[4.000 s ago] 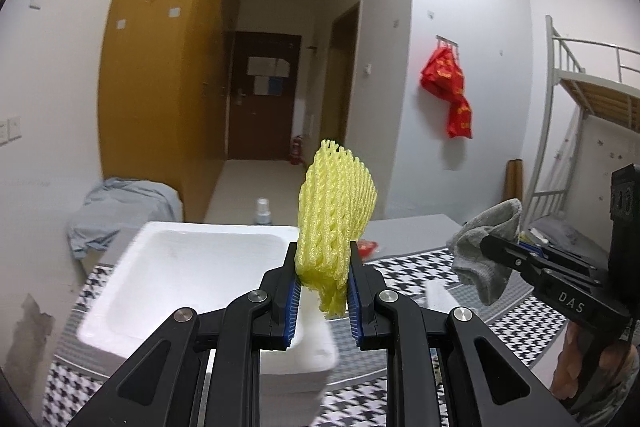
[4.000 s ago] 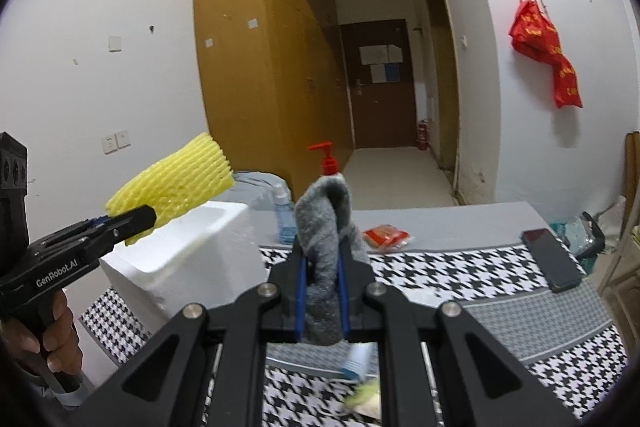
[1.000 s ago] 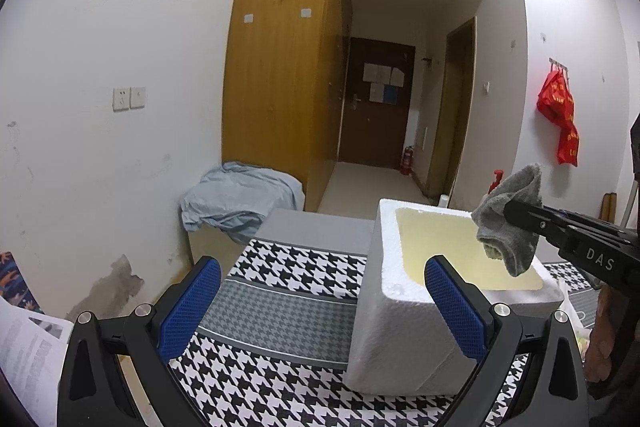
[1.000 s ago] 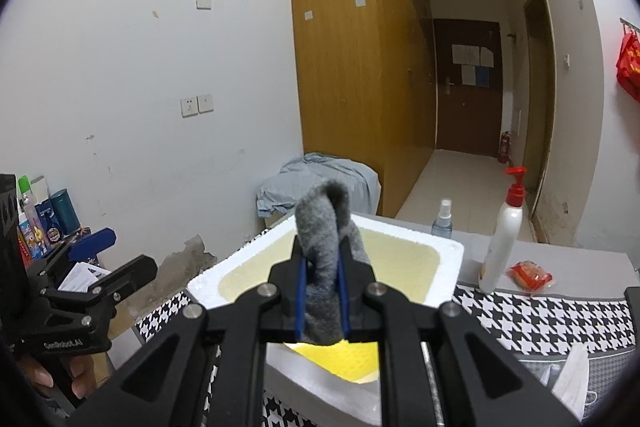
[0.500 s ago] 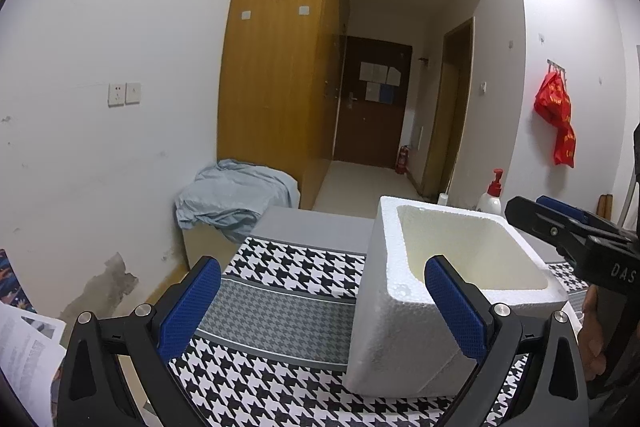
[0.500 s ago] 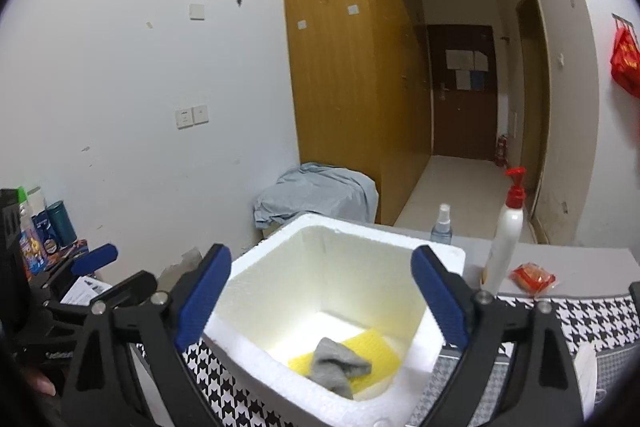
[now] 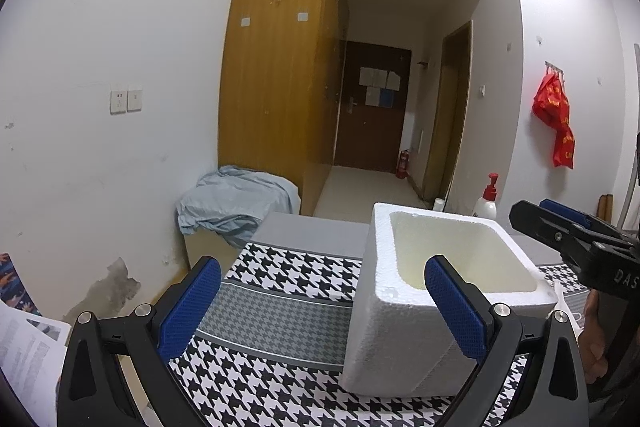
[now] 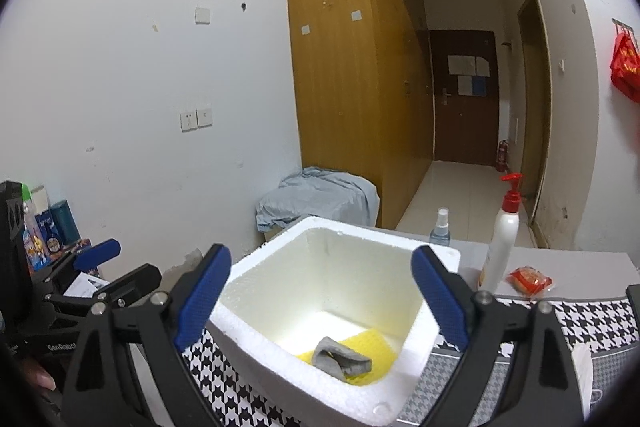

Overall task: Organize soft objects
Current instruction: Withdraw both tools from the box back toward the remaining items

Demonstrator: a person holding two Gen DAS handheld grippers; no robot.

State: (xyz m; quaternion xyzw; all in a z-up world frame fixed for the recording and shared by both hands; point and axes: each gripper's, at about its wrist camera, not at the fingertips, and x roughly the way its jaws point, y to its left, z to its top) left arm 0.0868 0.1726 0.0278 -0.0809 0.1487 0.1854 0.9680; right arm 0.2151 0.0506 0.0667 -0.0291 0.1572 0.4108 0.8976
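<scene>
Over the foam box [image 8: 340, 303], right gripper [image 8: 320, 297] jaws wide, just been opening, nothing between them; left gripper [image 7: 322, 303] also spread and empty. Best lift straight clear, avoiding the rim. Grey sock [image 8: 340, 361] lies crumpled on yellow foam net [image 8: 370, 351] at the bottom.

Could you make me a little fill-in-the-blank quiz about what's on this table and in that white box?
1. The grey sock lies on top of the ______ foam net.
2. Both soft things rest inside the white ______ box.
3. The pump bottle beside the box has a ______ top.
4. The right claw over the box holds ______ between its blue pads.

Missing words: yellow; foam; red; nothing
</scene>
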